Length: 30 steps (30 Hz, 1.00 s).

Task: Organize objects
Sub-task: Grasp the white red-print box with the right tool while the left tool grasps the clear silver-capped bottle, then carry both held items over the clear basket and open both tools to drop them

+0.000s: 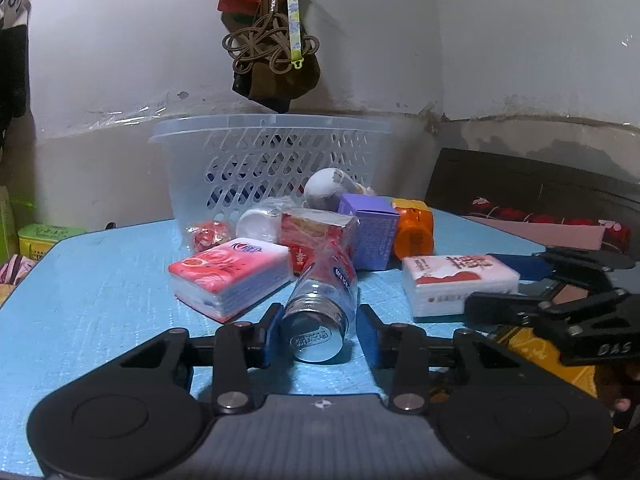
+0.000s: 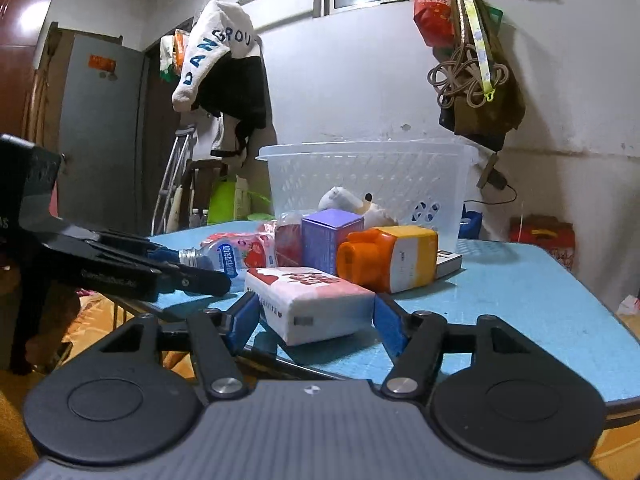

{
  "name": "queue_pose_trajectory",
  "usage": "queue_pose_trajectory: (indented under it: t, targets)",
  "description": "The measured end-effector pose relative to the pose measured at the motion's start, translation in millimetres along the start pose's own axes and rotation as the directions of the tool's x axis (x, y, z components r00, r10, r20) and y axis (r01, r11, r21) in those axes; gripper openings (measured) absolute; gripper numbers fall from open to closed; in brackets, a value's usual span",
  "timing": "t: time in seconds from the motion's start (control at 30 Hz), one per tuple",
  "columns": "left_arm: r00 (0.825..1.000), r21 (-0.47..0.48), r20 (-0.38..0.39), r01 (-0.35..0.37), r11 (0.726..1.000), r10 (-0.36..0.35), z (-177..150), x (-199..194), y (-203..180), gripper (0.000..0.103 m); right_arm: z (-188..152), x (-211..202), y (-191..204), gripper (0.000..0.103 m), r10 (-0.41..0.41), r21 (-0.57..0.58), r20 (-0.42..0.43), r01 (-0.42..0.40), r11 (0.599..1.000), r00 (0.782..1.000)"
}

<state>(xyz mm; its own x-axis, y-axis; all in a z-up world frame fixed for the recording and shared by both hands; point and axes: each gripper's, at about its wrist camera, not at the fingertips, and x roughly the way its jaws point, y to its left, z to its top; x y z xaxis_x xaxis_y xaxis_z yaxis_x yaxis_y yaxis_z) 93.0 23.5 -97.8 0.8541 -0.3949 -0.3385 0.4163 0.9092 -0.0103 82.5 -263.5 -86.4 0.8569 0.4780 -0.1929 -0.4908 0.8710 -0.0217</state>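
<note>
A clear bottle with a red label (image 1: 320, 308) lies on the blue table (image 1: 100, 288), its cap end between the fingers of my left gripper (image 1: 320, 334), which is open around it. My right gripper (image 2: 316, 314) is open around a pink-and-white tissue pack (image 2: 312, 304), also seen in the left wrist view (image 1: 456, 284). A translucent lattice basket (image 1: 272, 160) stands at the back of the table. In front of it are a second tissue pack (image 1: 228, 280), a red box (image 1: 316, 236), a purple box (image 1: 370, 232) and an orange container (image 1: 414, 232).
A white plush toy (image 1: 328, 188) and a small red wrapped item (image 1: 208, 234) lie by the basket. Bags hang on the wall (image 1: 272, 40) above it. The right gripper (image 1: 568, 316) shows at the table's right edge in the left wrist view.
</note>
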Motion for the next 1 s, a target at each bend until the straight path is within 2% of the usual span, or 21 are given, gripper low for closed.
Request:
queue_pose_trajectory:
  t: [0.07, 0.13, 0.2, 0.23, 0.27, 0.3, 0.33, 0.37, 0.43, 0.7, 0.87, 1.0]
  targets:
    - [1.0, 0.007, -0.001, 0.015, 1.0, -0.015, 0, 2, -3, 0.058, 1, 5, 3, 0.075, 0.009, -0.006, -0.01, -0.009, 1.0, 1.0]
    - [0.999, 0.014, -0.001, 0.053, 0.998, -0.053, -1, 4, -5, 0.078, 2, 10, 4, 0.081, 0.025, -0.005, -0.015, -0.025, 1.0, 1.0]
    - [0.998, 0.023, 0.004, 0.059, 0.998, -0.059, -2, 5, -8, 0.081, 1, 13, 3, 0.08, 0.035, 0.005, -0.013, -0.035, 0.999, 0.999]
    - [0.998, 0.019, 0.002, 0.06, 0.998, -0.06, -2, 5, -8, 0.08, 1, 13, 2, 0.079, 0.036, 0.013, -0.012, -0.036, 0.999, 0.999]
    - [0.998, 0.017, 0.002, 0.059, 0.998, -0.059, -2, 5, -7, 0.08, 1, 14, 0, 0.068, 0.043, 0.026, -0.012, -0.043, 0.999, 0.999]
    - [0.999, 0.018, 0.004, 0.051, 0.999, -0.051, -2, 4, -8, 0.068, 1, 14, -3, 0.063, 0.053, 0.041, -0.015, -0.052, 0.998, 0.998]
    - [0.999, 0.017, 0.009, 0.042, 0.999, -0.042, -2, 3, -7, 0.047, 1, 12, -5, 0.063, 0.06, 0.051, -0.017, -0.059, 0.997, 0.998]
    - [0.999, 0.004, 0.01, 0.048, 0.999, -0.048, -1, 1, -4, 0.044, 0, 10, -6, 0.063, 0.064, 0.055, -0.013, -0.063, 0.996, 0.998]
    - [0.998, -0.032, 0.015, 0.057, 0.998, -0.056, -1, -1, 3, 0.043, 2, 5, -5, 0.062, 0.052, 0.042, -0.005, -0.052, 0.998, 0.999]
    - [0.997, -0.037, 0.081, 0.009, 0.999, -0.006, 8, -26, 13, 0.043, 26, -18, -1, 0.062, 0.012, 0.017, 0.02, -0.013, 1.0, 1.0]
    - [0.995, -0.055, 0.096, -0.01, 0.998, 0.015, 19, -42, 18, 0.043, 58, -29, 2, 0.062, -0.028, -0.018, 0.041, 0.029, 0.999, 0.999]
    - [0.991, -0.077, 0.127, -0.025, 0.997, 0.035, 42, -60, 20, 0.043, 91, -34, 5, 0.062, -0.071, -0.029, 0.049, 0.073, 0.997, 0.996]
